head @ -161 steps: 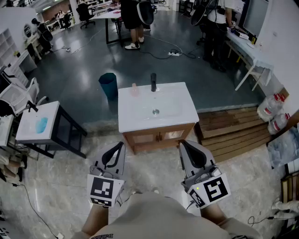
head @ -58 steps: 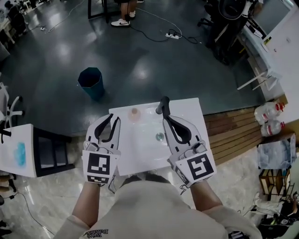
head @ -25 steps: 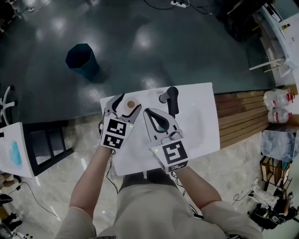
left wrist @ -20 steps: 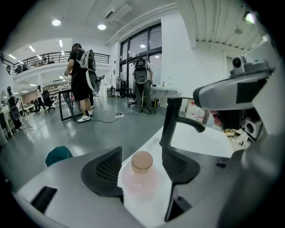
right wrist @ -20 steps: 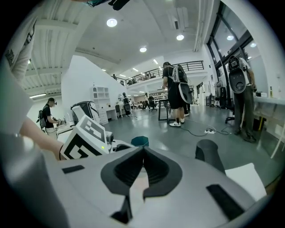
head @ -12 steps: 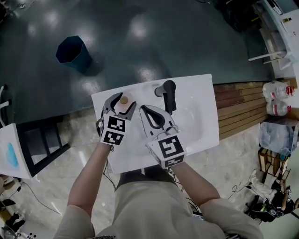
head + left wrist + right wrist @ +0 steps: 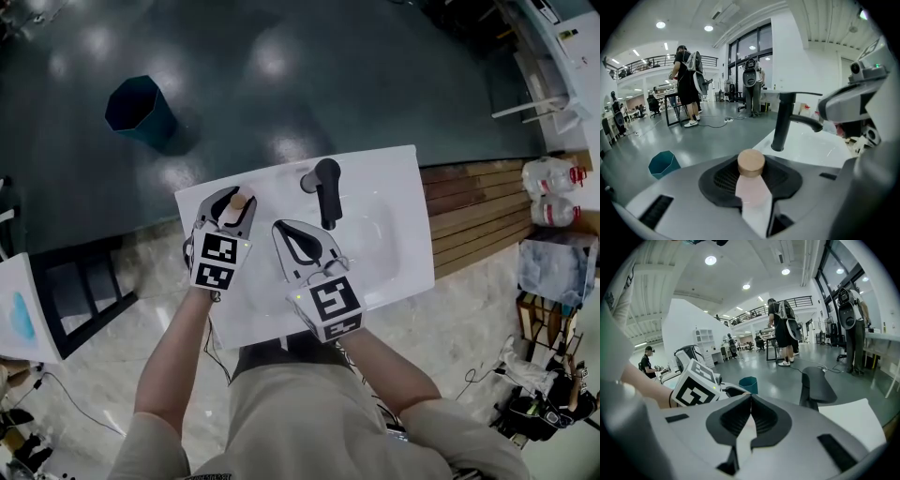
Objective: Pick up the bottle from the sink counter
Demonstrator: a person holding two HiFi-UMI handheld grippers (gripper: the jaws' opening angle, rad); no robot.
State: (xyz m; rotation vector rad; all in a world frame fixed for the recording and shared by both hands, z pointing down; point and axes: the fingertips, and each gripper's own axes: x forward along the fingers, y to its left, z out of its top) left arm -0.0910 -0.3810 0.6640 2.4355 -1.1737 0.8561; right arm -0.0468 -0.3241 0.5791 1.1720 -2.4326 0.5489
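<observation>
A small pink bottle (image 7: 238, 201) with a round wooden cap stands at the back left of the white sink counter (image 7: 398, 183). My left gripper (image 7: 234, 199) reaches around it. In the left gripper view the bottle (image 7: 752, 187) fills the gap between the jaws, which are closing, and both pads touch its sides. My right gripper (image 7: 279, 228) hovers over the basin just right of the bottle, shut, with nothing between its fingertips (image 7: 751, 398). A black faucet (image 7: 325, 187) rises at the back middle of the counter.
A teal bin (image 7: 139, 111) stands on the dark floor beyond the counter. A wooden platform (image 7: 469, 211) with water jugs (image 7: 553, 192) lies to the right. A black-framed side table (image 7: 84, 291) stands at the left. People (image 7: 686, 84) stand far off.
My left gripper moved forward around the bottle and its jaws narrowed onto it. The right gripper stayed shut and shifted slightly left over the basin.
</observation>
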